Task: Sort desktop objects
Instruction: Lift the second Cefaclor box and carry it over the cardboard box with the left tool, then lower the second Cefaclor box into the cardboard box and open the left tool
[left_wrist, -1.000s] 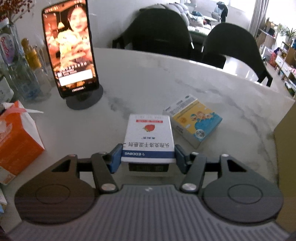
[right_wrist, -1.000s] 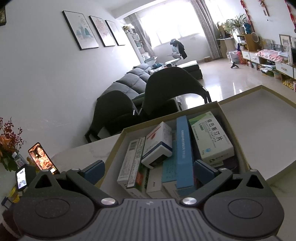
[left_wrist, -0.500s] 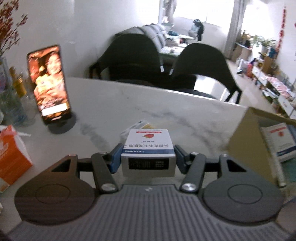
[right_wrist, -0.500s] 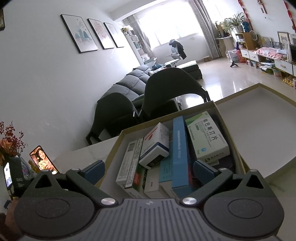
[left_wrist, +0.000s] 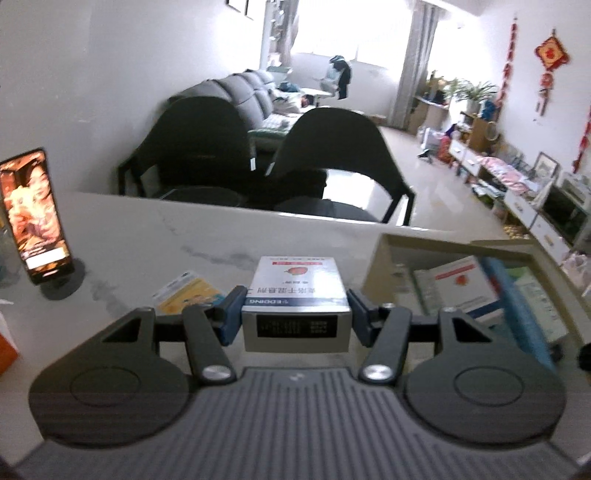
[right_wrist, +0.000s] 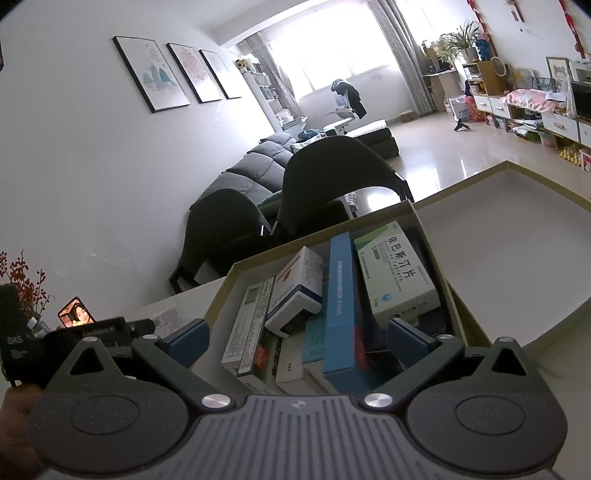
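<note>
One box (left_wrist: 295, 291) (tool-held) nearer carton (left_wrist: 376, 258)

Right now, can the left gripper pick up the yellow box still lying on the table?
Probably not. The left gripper is shut on a white medicine box, so nothing else fits between its pads. The yellow box lies on the table just beside it; the white box must go first.

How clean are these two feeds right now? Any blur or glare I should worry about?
Left wrist view: smeared, the cardboard box and its contents soft; the held white medicine box between the left gripper pads stays readable; window blown out. Right wrist view: sharper, the green-and-white box legible, window glare, strong fisheye bending.
</note>
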